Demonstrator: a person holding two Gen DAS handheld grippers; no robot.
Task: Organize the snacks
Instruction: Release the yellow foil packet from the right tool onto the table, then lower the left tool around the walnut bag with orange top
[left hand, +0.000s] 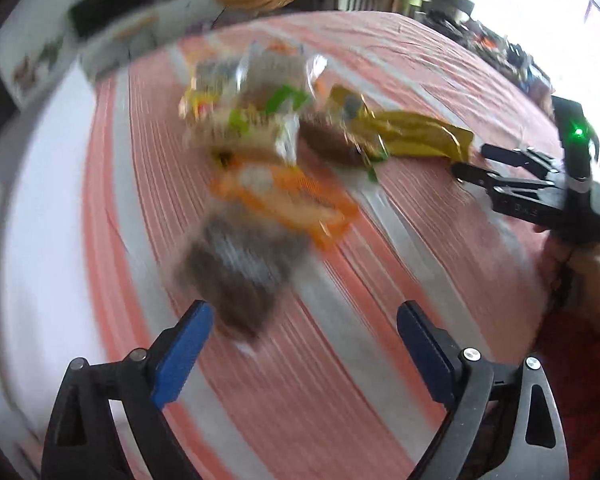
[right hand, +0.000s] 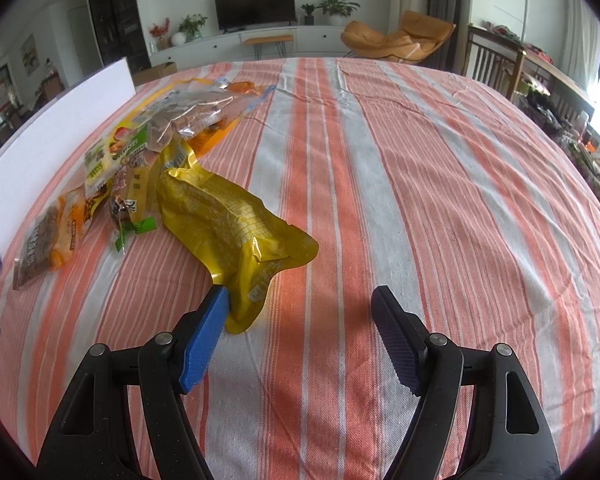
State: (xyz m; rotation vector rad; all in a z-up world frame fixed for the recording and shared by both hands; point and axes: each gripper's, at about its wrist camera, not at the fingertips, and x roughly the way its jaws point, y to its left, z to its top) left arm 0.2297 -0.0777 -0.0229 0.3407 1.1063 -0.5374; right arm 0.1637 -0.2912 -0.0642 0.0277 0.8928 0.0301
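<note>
The snack packets [right hand: 112, 168] lie heaped on the left of the striped desk [right hand: 420, 184], the yellow pouch [right hand: 228, 224] nearest. The right claw [right hand: 300, 320] gapes empty, one finger touching the pouch's corner; the left claw [left hand: 300, 332] gapes empty near a brown packet [left hand: 236, 268]. Slick film could slip from a corner pinch. Open cloth lies rightward; a white board [right hand: 56, 120] borders the left edge.

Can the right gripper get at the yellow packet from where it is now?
Probably yes. The right gripper has its jaws open and holds nothing, and the yellow packet lies flat on the striped cloth just ahead, its near corner beside the left finger. Nothing lies over that end.
</note>
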